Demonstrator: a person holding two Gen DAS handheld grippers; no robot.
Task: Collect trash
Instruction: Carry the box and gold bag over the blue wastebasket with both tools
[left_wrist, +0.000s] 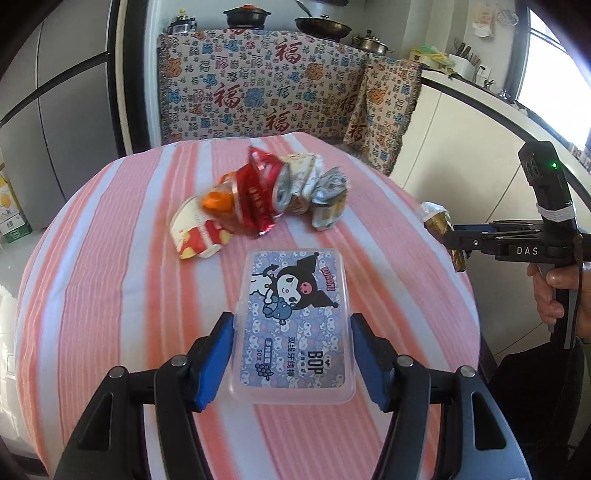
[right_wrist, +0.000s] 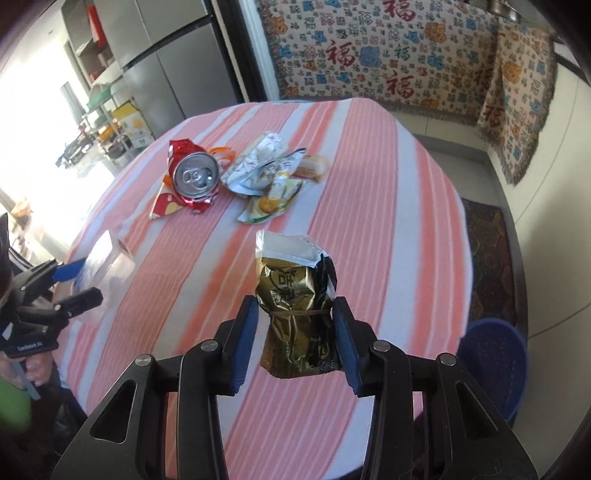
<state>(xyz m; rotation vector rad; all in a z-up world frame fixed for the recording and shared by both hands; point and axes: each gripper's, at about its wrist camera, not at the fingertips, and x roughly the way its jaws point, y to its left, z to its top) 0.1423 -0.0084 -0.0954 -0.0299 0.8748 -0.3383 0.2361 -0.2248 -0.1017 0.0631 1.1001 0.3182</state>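
Left tool (left_wrist: 293, 354) clamped on clear rectangular plastic box (left_wrist: 291, 325); right tool (right_wrist: 295, 332) clamped on crumpled gold foil packet (right_wrist: 295, 314). Keep grips firm, lift clear of counter (right_wrist: 369, 221), carry toward blue bin (right_wrist: 495, 365) at near right.

- The tablecloth (left_wrist: 110, 280) has wide stripes in salmon pink and pale lavender-white.
- The plastic box (left_wrist: 293, 325) is clear, with a lilac label that shows a cartoon figure in black, white and pink, and black letters.
- The crushed can (right_wrist: 194, 175) is shiny red with a silver top.
- The wrapper (right_wrist: 295, 306) between the right gripper's pads is metallic gold and black, with a silver inside at its open end.
- The other wrappers (right_wrist: 264, 173) are white with pale flowers, yellow and green.
- The gripper pads (left_wrist: 218, 354) are blue on black arms.
- The hanging cloth (left_wrist: 266, 85) is cream with red characters and blue and orange motifs.
- The basket (right_wrist: 493, 363) is dark blue.
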